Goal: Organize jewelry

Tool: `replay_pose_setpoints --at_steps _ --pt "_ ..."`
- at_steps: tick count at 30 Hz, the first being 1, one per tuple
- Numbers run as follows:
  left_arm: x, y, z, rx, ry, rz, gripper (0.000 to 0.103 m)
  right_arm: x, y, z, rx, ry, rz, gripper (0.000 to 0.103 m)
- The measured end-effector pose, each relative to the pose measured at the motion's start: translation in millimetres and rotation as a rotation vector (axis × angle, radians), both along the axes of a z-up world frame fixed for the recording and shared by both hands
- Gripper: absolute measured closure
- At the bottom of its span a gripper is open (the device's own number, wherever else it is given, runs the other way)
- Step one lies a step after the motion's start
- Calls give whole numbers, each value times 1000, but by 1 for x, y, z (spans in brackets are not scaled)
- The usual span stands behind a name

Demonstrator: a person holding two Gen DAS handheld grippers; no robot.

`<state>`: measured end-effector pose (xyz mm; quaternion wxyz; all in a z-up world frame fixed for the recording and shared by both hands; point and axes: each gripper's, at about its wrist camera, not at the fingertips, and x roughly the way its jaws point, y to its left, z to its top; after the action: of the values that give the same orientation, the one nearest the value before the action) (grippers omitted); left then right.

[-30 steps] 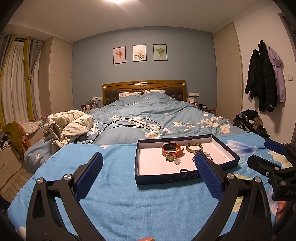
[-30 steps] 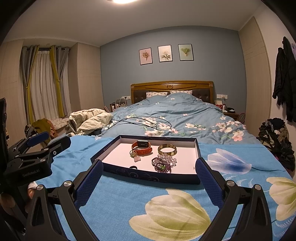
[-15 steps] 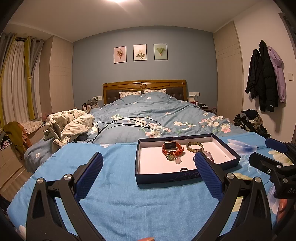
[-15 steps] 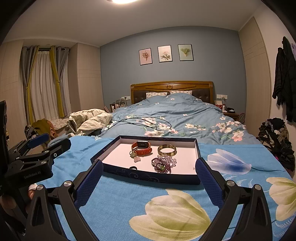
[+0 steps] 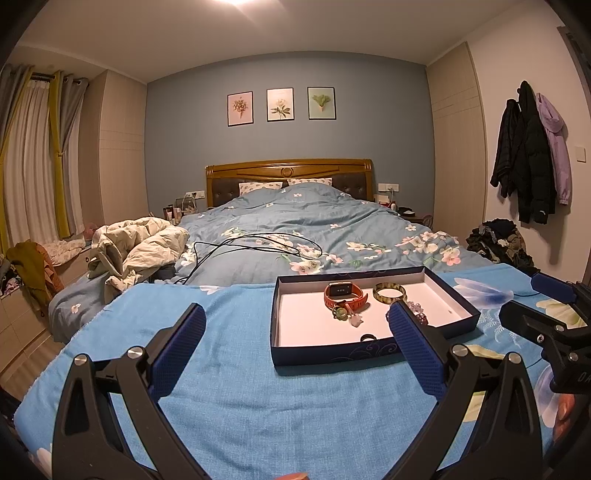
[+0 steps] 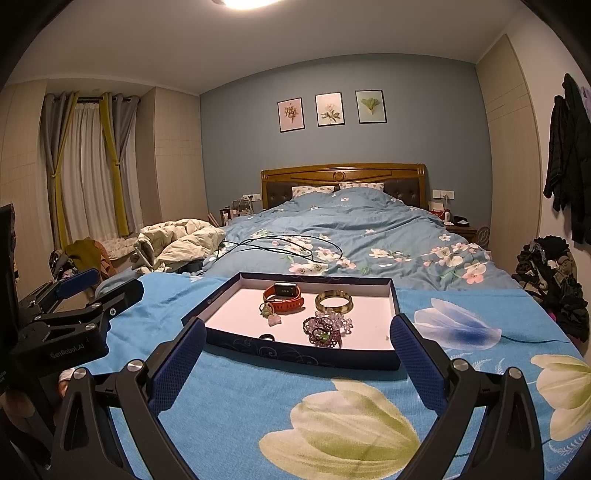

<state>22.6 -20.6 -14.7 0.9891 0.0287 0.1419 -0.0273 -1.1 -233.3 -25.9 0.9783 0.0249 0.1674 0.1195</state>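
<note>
Between the spread, empty right tongs (image 6: 295, 347) sits the shallow navy cardboard tray (image 6: 295, 356) on the bed, holding an orange-strapped watch (image 6: 284, 297), a gold bangle (image 6: 334, 301), purple bead bracelets (image 6: 327, 328) and, I think, a small dark ring (image 6: 266, 336). Left tongs (image 5: 297, 341), equally spread, hover just short of it. Over the last second nothing has shifted, so the jewelry lies gathered yet unsorted.

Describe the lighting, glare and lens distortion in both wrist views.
Left wrist view: ceiling lamp blown out at the top edge, walls bowed by the fisheye, dark corners. Right wrist view: same lamp glare, curved wardrobe lines, tray casting a soft shadow on the blue cloth; jewelry looks reasonably sharp.
</note>
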Motion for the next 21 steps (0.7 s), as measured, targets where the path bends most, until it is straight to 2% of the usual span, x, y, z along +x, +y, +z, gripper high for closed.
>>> replay_pose_setpoints --at_steps 21 --pt "0 2 -3 4 -8 11 5 1 0 1 3 1 2 7"
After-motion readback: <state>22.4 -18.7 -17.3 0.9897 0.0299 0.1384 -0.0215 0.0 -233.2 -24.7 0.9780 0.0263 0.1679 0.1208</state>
